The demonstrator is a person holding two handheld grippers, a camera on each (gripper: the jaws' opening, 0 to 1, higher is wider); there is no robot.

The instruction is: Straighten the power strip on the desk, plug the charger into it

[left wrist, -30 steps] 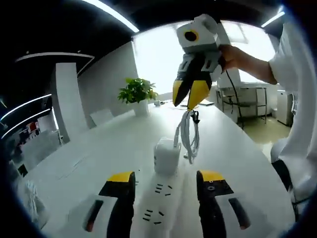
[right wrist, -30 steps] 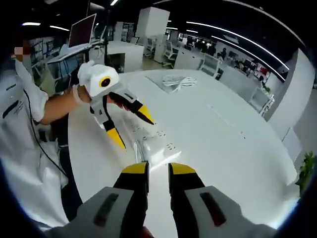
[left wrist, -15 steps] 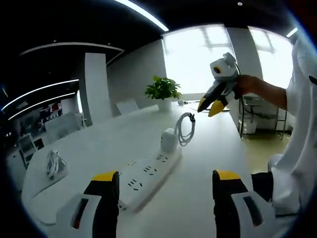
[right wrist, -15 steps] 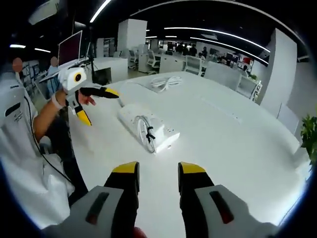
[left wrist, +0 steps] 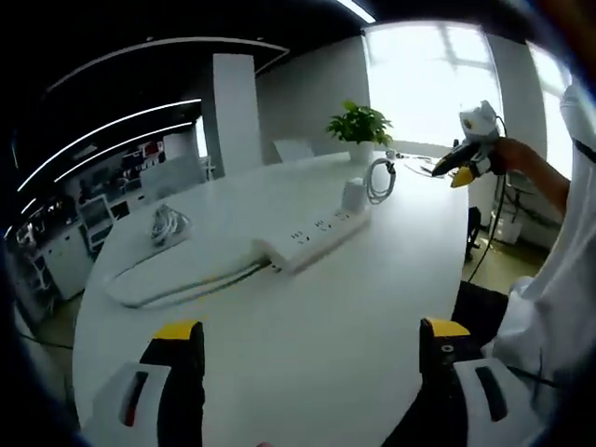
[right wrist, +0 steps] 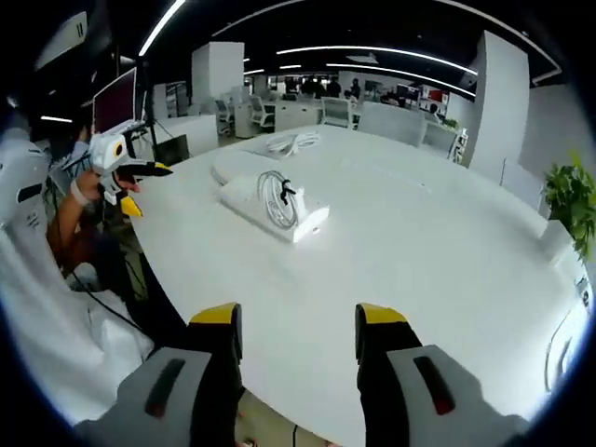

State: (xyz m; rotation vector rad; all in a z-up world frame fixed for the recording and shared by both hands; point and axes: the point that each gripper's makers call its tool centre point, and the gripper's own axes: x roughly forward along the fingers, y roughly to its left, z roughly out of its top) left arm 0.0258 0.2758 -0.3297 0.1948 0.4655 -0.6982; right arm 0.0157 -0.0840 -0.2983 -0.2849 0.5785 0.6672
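Both hand-held grippers (left wrist: 303, 340) (right wrist: 298, 321) gape wide, holding nothing.

An open-plan office is shown. A long white desk (right wrist: 447, 242) is seen in the foreground of the right gripper view, and behind it rows of desks and office chairs (right wrist: 335, 112) are ranged under long ceiling light strips (right wrist: 372, 70). A monitor (right wrist: 116, 98) is mounted at the left of that view. In the left gripper view, a potted plant (left wrist: 360, 126) is placed at the desk's far end before a large bright window (left wrist: 424, 84), beside a white pillar (left wrist: 235, 112).
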